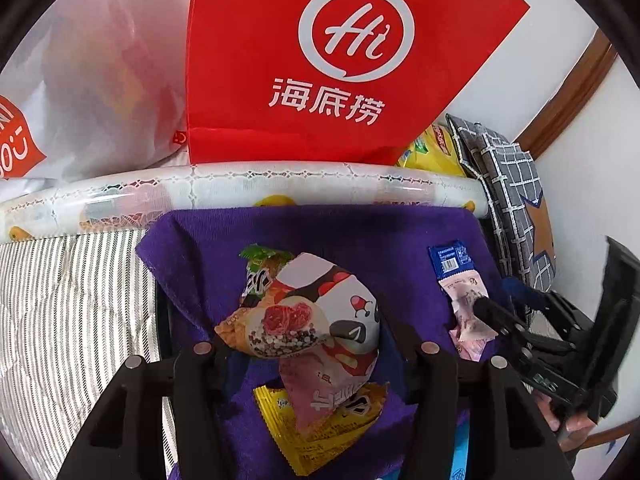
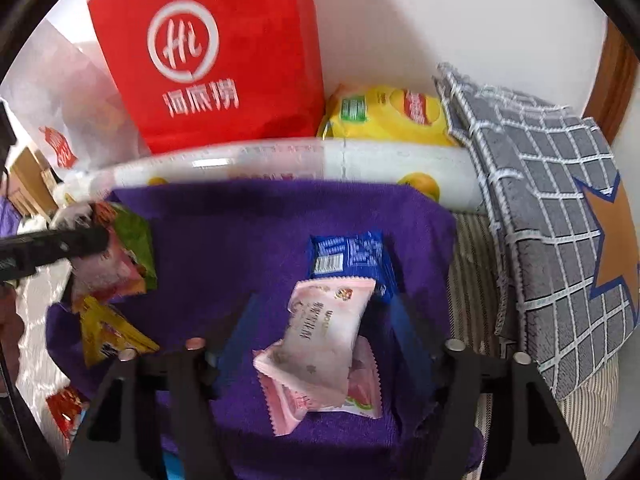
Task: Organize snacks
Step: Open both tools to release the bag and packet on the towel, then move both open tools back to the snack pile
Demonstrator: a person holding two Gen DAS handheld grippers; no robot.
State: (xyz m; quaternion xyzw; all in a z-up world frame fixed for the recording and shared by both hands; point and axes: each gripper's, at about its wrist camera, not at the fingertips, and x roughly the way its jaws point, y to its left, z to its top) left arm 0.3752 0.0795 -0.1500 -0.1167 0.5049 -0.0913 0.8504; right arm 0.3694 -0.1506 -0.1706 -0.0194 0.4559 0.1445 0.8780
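A red paper bag (image 1: 320, 60) printed with a white "Hi" logo is stood at the far edge of the bed, with a white plastic bag (image 1: 92, 80) beside it and a grey checked cushion (image 2: 552, 208) leaned at the far right corner. A yellow crisp bag (image 2: 384, 116) is wedged between the red bag and the cushion. A rolled fruit-print sheet (image 1: 240, 188) is laid across in front of them. A purple towel (image 2: 260, 232) is spread on the striped bedding (image 1: 68, 300) and carries the snacks.

The left tool (image 1: 316, 348) is seen spread wide around a heap of packets: a white-and-pink cartoon packet (image 1: 340, 312), a meat-print packet (image 1: 280, 328) and a yellow packet (image 1: 320, 432) underneath; whether any is gripped cannot be told. The right tool (image 2: 320, 344) is likewise held wide apart around loose pink wafer packets (image 2: 324, 344), with a blue packet (image 2: 352, 256) just beyond them.
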